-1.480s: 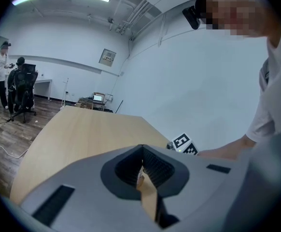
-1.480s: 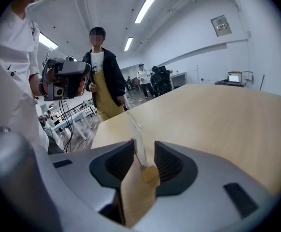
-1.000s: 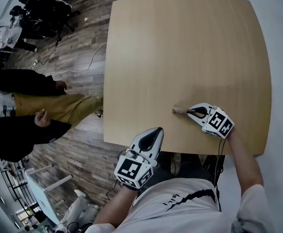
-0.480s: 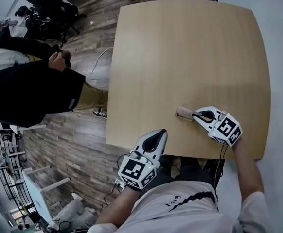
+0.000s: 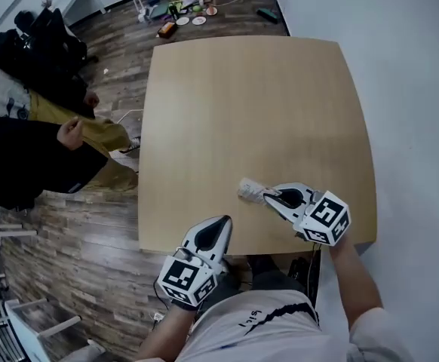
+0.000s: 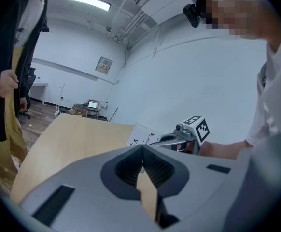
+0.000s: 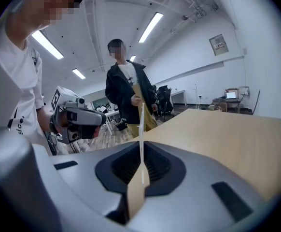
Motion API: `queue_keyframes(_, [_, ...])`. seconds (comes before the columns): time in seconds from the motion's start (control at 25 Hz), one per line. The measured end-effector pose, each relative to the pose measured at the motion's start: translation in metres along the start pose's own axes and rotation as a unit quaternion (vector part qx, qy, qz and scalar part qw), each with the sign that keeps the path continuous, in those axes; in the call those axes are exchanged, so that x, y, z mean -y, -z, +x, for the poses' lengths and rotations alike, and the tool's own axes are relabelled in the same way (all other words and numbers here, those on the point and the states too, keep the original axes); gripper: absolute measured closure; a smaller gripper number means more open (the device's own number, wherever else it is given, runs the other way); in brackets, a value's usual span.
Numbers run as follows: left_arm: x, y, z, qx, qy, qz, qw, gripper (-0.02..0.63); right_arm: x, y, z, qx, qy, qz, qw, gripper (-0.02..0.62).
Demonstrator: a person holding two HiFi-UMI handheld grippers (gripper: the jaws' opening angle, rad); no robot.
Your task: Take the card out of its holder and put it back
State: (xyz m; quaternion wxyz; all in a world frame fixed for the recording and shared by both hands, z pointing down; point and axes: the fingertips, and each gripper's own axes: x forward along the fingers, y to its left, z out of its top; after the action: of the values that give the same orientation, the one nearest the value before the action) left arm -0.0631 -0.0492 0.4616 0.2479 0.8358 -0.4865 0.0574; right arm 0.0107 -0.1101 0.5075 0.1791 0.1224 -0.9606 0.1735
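A thin white card (image 5: 250, 190) lies low over the near right part of the wooden table (image 5: 250, 104). My right gripper (image 5: 266, 196) points left and is shut on its near end. The right gripper view shows the card (image 7: 141, 124) edge-on, rising from between the closed pads of that gripper (image 7: 141, 161). From the left gripper view the card (image 6: 139, 138) is a pale sheet with small dark marks ahead of the right gripper (image 6: 167, 139). I cannot tell whether a holder surrounds it. My left gripper (image 5: 219, 223) hangs just off the table's front edge, shut and empty (image 6: 142, 163).
People in dark and tan clothes (image 5: 31, 149) stand on the wooden floor left of the table; one (image 7: 128, 91) shows in the right gripper view. Small clutter (image 5: 182, 13) lies on the floor beyond the far edge. A pale wall (image 5: 400, 89) runs along the right.
The head view has swung, so the table sits further left and lower in the picture. The right gripper stays at the card. The people on the left have shifted.
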Motion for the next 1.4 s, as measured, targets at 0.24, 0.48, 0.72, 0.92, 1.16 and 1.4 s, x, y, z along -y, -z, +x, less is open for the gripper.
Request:
queue_keyframes(0.24, [0.019,-0.027,-0.011,0.025,0.048,0.013,0.9984,0.594,-0.025,-0.038,-0.029,0.021,0.031,0.007,0.999,0.569])
queue_keyframes(0.48, [0.033,-0.047,-0.028,0.049,0.078,0.039,0.995,0.594,-0.047,-0.065,-0.044,0.044,0.054,-0.007,0.998,0.569])
queue_keyframes(0.72, [0.046,-0.062,-0.038,0.052,0.089,0.068,0.9923,0.594,-0.061,-0.075,-0.054,0.049,0.065,-0.009,0.997,0.569])
queue_keyframes(0.92, [0.048,-0.07,-0.044,0.059,0.095,0.056,0.9922,0.594,-0.07,-0.083,-0.056,0.047,0.069,-0.009,0.996,0.569])
queue_keyframes(1.16, [0.051,-0.08,-0.05,0.064,0.1,0.053,0.9915,0.594,-0.078,-0.094,-0.058,0.048,0.07,-0.01,0.996,0.569])
queue_keyframes(1.4, [0.046,-0.069,-0.055,0.062,0.098,0.047,0.9921,0.594,-0.066,-0.083,-0.064,0.054,0.084,-0.002,0.995,0.569])
